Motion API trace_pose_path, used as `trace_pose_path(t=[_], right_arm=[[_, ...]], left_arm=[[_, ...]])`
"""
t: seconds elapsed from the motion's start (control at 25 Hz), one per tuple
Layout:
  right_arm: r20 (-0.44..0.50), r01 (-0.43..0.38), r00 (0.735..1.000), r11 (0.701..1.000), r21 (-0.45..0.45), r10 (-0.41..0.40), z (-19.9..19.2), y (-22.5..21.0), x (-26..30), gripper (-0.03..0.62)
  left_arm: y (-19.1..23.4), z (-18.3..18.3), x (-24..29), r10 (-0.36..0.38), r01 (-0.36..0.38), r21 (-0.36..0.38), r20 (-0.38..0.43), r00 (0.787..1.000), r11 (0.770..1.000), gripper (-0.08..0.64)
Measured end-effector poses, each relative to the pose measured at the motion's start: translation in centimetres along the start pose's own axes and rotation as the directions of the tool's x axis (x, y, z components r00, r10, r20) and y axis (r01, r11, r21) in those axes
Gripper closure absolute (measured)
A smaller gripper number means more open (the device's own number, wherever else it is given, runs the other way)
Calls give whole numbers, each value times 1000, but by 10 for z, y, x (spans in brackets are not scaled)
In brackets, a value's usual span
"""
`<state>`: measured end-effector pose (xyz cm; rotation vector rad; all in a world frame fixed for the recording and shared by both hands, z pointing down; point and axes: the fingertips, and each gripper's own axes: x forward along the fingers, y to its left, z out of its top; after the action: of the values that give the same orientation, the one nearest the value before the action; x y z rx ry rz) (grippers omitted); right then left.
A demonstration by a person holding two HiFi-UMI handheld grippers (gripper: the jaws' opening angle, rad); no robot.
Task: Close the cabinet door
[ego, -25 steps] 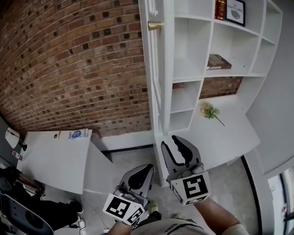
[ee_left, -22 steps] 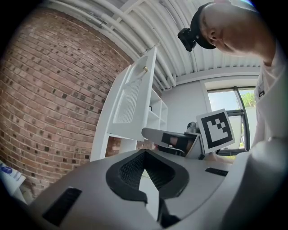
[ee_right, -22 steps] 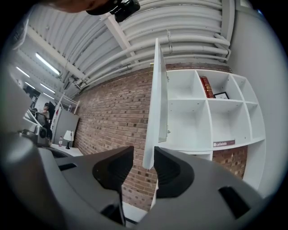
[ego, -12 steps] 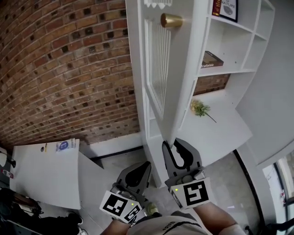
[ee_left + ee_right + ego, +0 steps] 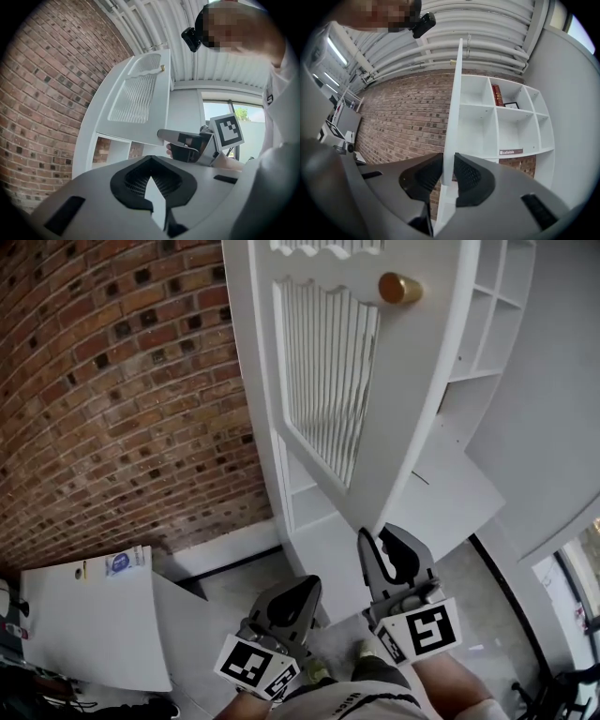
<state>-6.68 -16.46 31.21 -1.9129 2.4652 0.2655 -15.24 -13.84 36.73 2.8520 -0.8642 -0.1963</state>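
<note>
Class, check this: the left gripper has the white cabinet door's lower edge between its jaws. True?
No: the right gripper, whose jaws have just been closing, has the lower edge of the cabinet door between them; the right gripper view shows it.

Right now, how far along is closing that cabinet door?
Done: the right tool has the door by its bottom edge, and its jaws have just been closing onto it. In hand: the door stands partway, angled out from the shelves. Left: swing it flat against the shelves and let go. The left tool is shut, holding nothing.
</note>
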Motion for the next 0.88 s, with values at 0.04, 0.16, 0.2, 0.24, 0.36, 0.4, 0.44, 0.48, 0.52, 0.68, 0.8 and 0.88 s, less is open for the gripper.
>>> trace_pose_path(t=[0.04,0.16,0.2,0.24,0.36,0.4,0.44,0.48,0.52,0.68,0.8,0.88], right_arm=[[-3,13,1000,1000,9,-13,-1,-7,1,512],[-12,30,1000,999,36,-29,-3,-23,4,511],[-12,28,1000,999,38,-28,-4,-28,5,511],[-11,26,1000,999,35,-26,-4,-32,5,509],[-14,28,1000,999,27,-27,-6,-47,5,502],[-18,29,999,999,28,-28,-7,-52,6,500],[-24,29,999,999,32,-29,-9,-59,7,499],[-31,30,999,999,35,-29,-10,-65,9,497],[-37,31,999,999,37,-29,-10,-72,10,497],[-36,10,999,999,49,-8,-13,-100,19,497],[-21,-62,998,997,54,63,-17,-118,28,497],[-13,-91,996,995,50,91,-19,-131,36,497]], left_arm=[[0,0,2,-8,8,-2,-1,1000,1000,549],[-2,1,8,-25,25,-6,-2,1000,1000,549],[-3,1,11,-30,30,-4,-2,1000,1000,549],[-4,1,14,-33,33,-1,-1,999,999,549],[-7,3,21,-39,39,13,-1,999,999,549],[-7,3,23,-37,37,17,-2,999,999,549],[-6,4,25,-35,35,19,-3,999,999,549],[-5,4,27,-34,34,20,-4,999,999,549],[-5,5,29,-33,33,21,-6,999,999,549],[-6,2,49,-36,37,25,-22,999,999,549],[-6,-3,69,-35,35,21,-40,999,999,549],[-4,-4,82,-28,29,24,-50,998,999,549]])
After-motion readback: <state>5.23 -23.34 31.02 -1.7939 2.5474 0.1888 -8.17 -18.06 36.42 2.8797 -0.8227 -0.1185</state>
